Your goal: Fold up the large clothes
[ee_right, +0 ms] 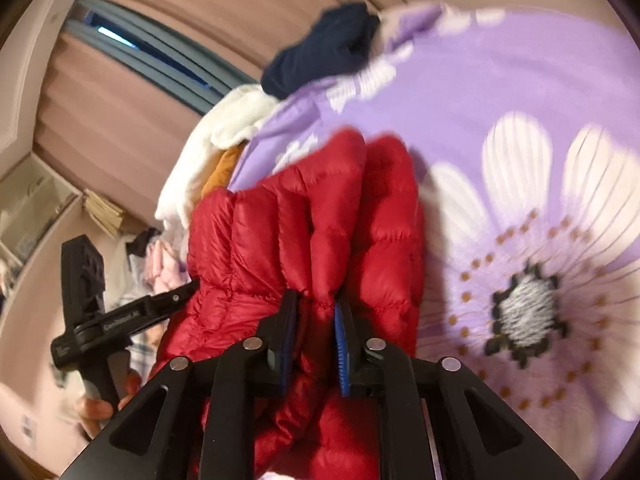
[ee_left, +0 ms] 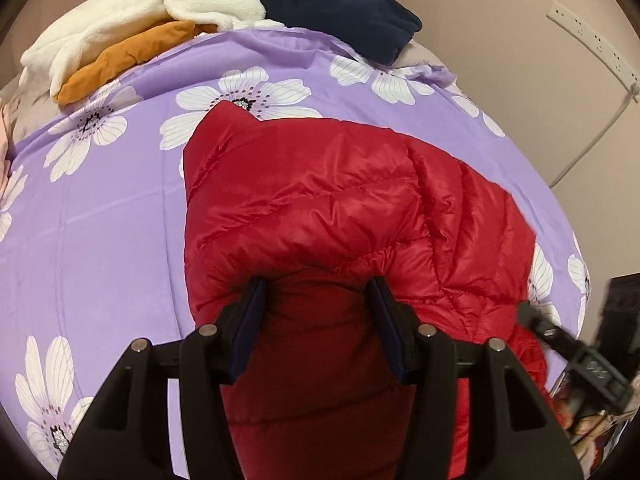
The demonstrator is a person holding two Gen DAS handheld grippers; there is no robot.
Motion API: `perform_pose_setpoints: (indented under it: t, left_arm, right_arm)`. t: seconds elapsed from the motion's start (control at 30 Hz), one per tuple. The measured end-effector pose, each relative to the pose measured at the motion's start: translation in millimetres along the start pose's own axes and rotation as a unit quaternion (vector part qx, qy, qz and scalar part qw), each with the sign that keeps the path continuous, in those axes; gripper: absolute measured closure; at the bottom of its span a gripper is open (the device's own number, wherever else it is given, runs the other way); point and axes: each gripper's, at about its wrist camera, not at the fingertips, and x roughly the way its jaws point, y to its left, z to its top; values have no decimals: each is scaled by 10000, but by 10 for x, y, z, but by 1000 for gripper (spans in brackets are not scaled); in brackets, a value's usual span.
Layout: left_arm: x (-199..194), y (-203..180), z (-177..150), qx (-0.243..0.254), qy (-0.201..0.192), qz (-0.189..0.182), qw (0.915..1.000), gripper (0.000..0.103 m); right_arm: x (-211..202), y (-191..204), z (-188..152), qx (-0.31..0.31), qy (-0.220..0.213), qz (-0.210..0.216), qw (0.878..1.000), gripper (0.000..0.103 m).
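I'm midway through folding the red puffer jacket [ee_left: 320, 200], which lies bunched on the bed's purple flowered cover [ee_left: 100, 220], with one half already doubled over the other. My left tongs [ee_left: 316, 308] stand about half open with a thick roll of the jacket filling the gap; the pads seem to touch it on both sides, so I judge it gripped, though not tightly. My right tongs [ee_right: 316, 312] are nearly closed, pinching a ridge of the quilted fabric [ee_right: 320, 280]. Next, I think both need to carry the held edge across and lay it flat, keeping the slippery shell from sliding out. The jacket's sleeves, collar and lower hem are hidden under the folds or cut off by the frame, so I can't tell which edge I hold. The right view is blurred. Other clothes, white [ee_left: 132, 20], orange [ee_left: 120, 60] and navy [ee_left: 344, 16], sit at the far side.
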Motion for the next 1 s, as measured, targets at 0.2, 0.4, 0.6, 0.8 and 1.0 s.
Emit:
perform_pose_setpoints:
  t: [0.2,0.4,0.6,0.8,1.0]
  left_arm:
    - [-17,-4,-12,15,-20,21,10000,50]
    - [-30,-2,-5,25,-19,45,10000,50]
    - [-30,-19,-7,57,-44,80,9999,50]
    - [25,-25,-15,68,15,-2,10000,48]
    - [76,-39,-22,55,76,37,9999,47]
  right_arm:
    - [-412,544,-44,-1167,-429,188,9921,87]
    - [-338,1004,-279,-2124,-260,398,9760,87]
    - [-34,1010,-497,-2505,225,-9,9678,87]
    - [216,776,-697,-2426,735,-208,9671,88]
    - [336,772,-821,-2657,644,-392,9611,90]
